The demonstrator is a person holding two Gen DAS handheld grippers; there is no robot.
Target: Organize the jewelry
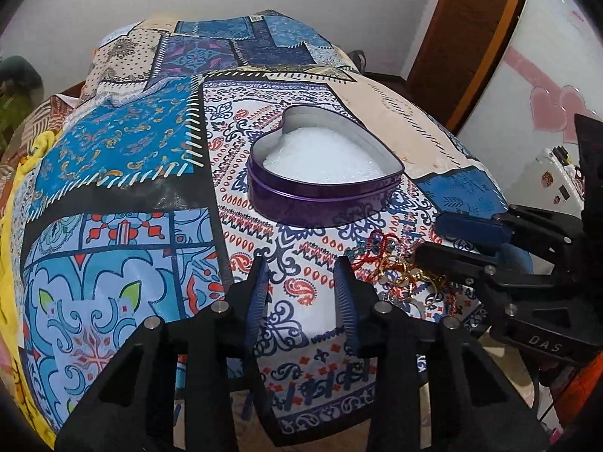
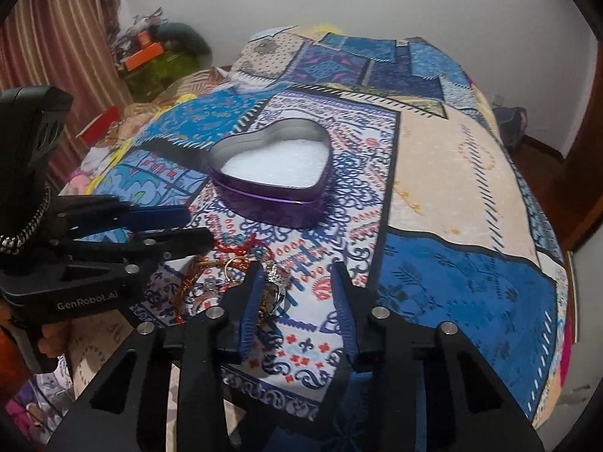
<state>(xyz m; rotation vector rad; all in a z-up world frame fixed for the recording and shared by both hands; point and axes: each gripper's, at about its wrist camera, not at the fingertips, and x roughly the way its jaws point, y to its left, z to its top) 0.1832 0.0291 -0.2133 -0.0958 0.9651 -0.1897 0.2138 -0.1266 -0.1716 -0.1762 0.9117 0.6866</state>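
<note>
A purple heart-shaped tin (image 1: 324,192) with a white lining stands open on the patterned bed cover; it also shows in the right wrist view (image 2: 275,203). A tangle of jewelry (image 1: 399,267), red beads and gold rings, lies in front of the tin, also seen in the right wrist view (image 2: 230,275). My left gripper (image 1: 301,263) is open and empty, just left of the jewelry. My right gripper (image 2: 297,269) is open and empty, its left finger beside the jewelry. Each gripper shows from the side in the other's view, the right gripper (image 1: 437,233) and the left gripper (image 2: 192,226).
A patchwork bed cover (image 1: 132,173) spans the bed. A wooden door frame (image 1: 471,37) and a white panel with pink hearts (image 1: 546,105) stand to the right. A curtain (image 2: 56,37) and clutter (image 2: 150,56) lie at the far left.
</note>
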